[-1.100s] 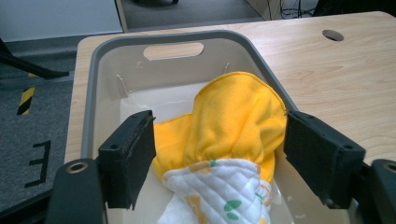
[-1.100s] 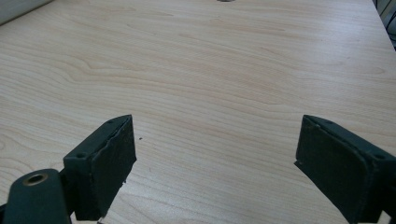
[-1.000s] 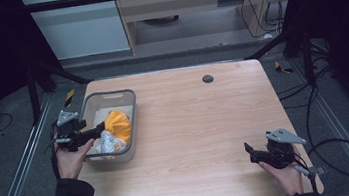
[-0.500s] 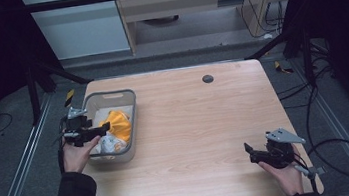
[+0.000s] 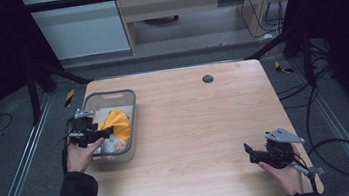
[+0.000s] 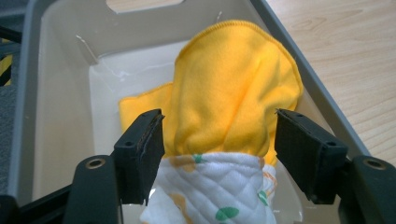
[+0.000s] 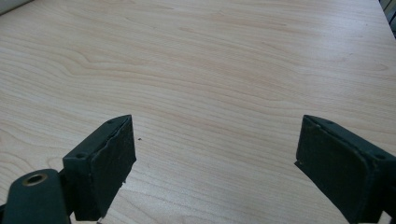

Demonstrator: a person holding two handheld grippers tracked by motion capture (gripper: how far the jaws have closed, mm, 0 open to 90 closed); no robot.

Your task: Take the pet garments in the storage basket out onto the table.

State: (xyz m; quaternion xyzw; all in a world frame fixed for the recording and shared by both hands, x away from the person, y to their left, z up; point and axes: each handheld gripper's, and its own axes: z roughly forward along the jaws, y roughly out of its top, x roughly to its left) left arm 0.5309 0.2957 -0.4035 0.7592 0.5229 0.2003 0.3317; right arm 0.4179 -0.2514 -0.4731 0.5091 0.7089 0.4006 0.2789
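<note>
A grey plastic bin (image 5: pixel 110 94) stands on the left part of the wooden table (image 5: pixel 195 120). Inside it, a yellow cloth (image 5: pixel 118 125) is bunched over a white quilted cloth with green and orange prints (image 5: pixel 110 145). My left gripper (image 5: pixel 107 132) reaches into the bin from its left side. In the left gripper view its jaws have just been closing and stand on either side of the yellow cloth (image 6: pixel 233 88), with a small gap at the left pad (image 6: pixel 152 144); the white cloth (image 6: pixel 215 186) lies below. My right gripper (image 5: pixel 247 150) rests open at the table's front right, over bare wood (image 7: pixel 215 154).
A small dark round spot (image 5: pixel 207 78) sits near the table's far edge. Cables (image 5: pixel 335 154) trail on the floor at the right, and metal frame rails (image 5: pixel 16 183) run along both sides. A cabinet (image 5: pixel 176 7) stands beyond the table.
My left gripper has moved right and down, from the bin's left rim into the bin, and its jaws have narrowed around the yellow cloth. The right gripper has stayed put.
</note>
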